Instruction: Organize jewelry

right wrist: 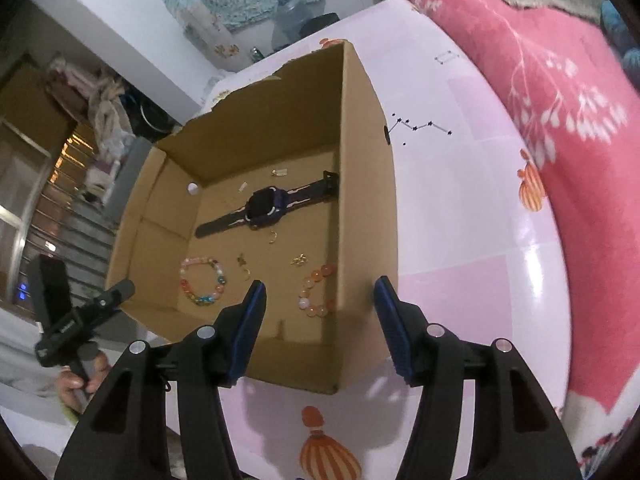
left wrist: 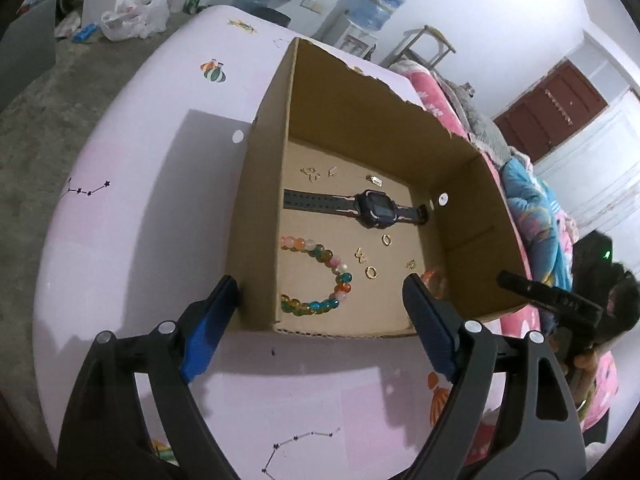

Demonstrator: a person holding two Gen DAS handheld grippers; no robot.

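An open cardboard box [left wrist: 256, 200] [right wrist: 364, 184] stands on a pink table. Inside lie a dark smartwatch [left wrist: 370, 209] [right wrist: 266, 204], a multicoloured bead bracelet [left wrist: 320, 276] [right wrist: 202, 282], an orange bead bracelet [left wrist: 434, 278] [right wrist: 316, 292] and several small gold earrings [left wrist: 371, 272] [right wrist: 298, 260]. My left gripper [left wrist: 320, 300] is open and empty, its fingers straddling the box's near-left corner. My right gripper [right wrist: 320, 300] is open and empty, straddling the box's near-right wall above the orange bracelet. The other gripper shows at each view's edge [left wrist: 560, 300] [right wrist: 80, 312].
The pink tablecloth [left wrist: 140, 200] [right wrist: 460, 220] has balloon and constellation prints. A pink floral blanket [right wrist: 560, 100] lies along the table's right side. A water dispenser [left wrist: 372, 12] and a plastic bag [left wrist: 136, 12] stand beyond the table.
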